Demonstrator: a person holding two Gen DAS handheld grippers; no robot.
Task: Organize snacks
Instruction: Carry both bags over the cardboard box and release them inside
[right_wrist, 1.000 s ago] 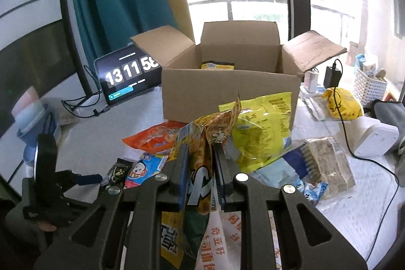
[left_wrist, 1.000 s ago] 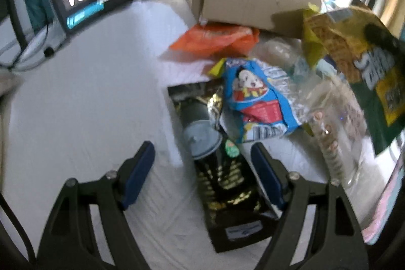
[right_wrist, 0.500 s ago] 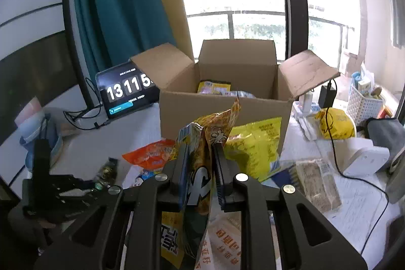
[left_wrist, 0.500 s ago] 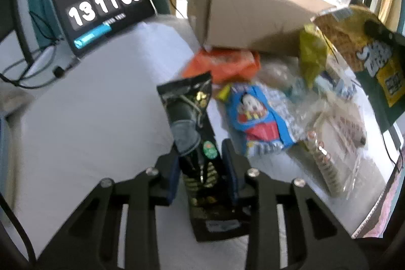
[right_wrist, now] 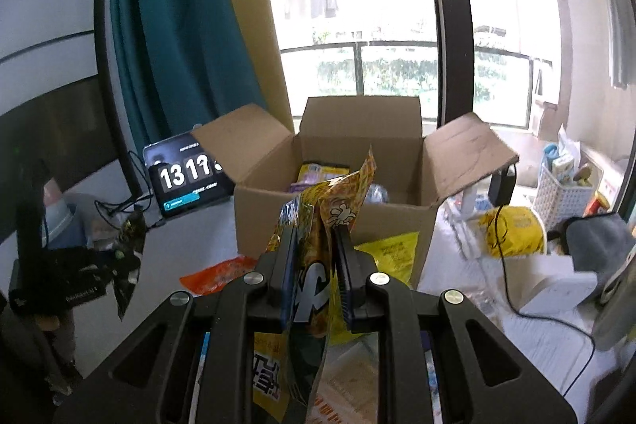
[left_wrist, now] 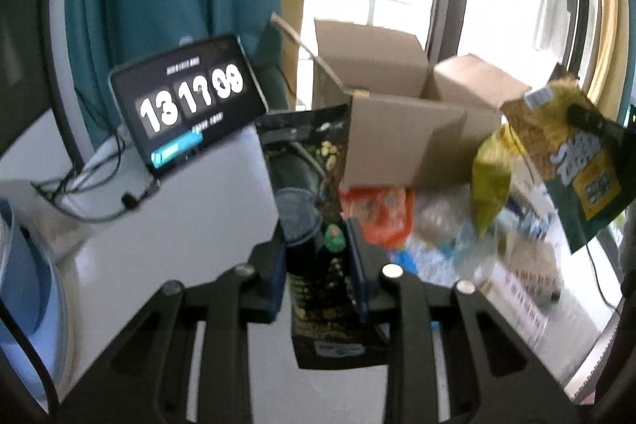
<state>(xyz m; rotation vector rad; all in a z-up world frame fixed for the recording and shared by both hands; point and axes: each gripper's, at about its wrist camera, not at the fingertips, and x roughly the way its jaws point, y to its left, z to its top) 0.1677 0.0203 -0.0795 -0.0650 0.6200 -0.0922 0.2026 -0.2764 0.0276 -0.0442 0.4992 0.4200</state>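
An open cardboard box (right_wrist: 334, 213), flaps splayed and packets already inside, stands at the back of a white tabletop (left_wrist: 179, 225) as two snack packets rise toward it. A second ago the black packet (left_wrist: 318, 225) lay flat among the loose snacks between wide-open jaws; the left hand-held gripper (left_wrist: 322, 265) has just been closing, and now pinches the packet near its middle and holds it clear of the tabletop, upright in front of the box's near corner. The right hand-held gripper (right_wrist: 314, 281) stays clamped on a yellow-and-green crisp bag (right_wrist: 318, 225), now carried higher and facing the box opening. Both packets look ready to drop in.

The box is stiff, matt corrugated board. The crisp bag is crinkled, glossy film with a jagged sealed top; the black packet is a flat, shiny pouch with gold print. An orange packet (right_wrist: 222, 275) remains on the tabletop, beside a tablet clock (left_wrist: 187, 106).
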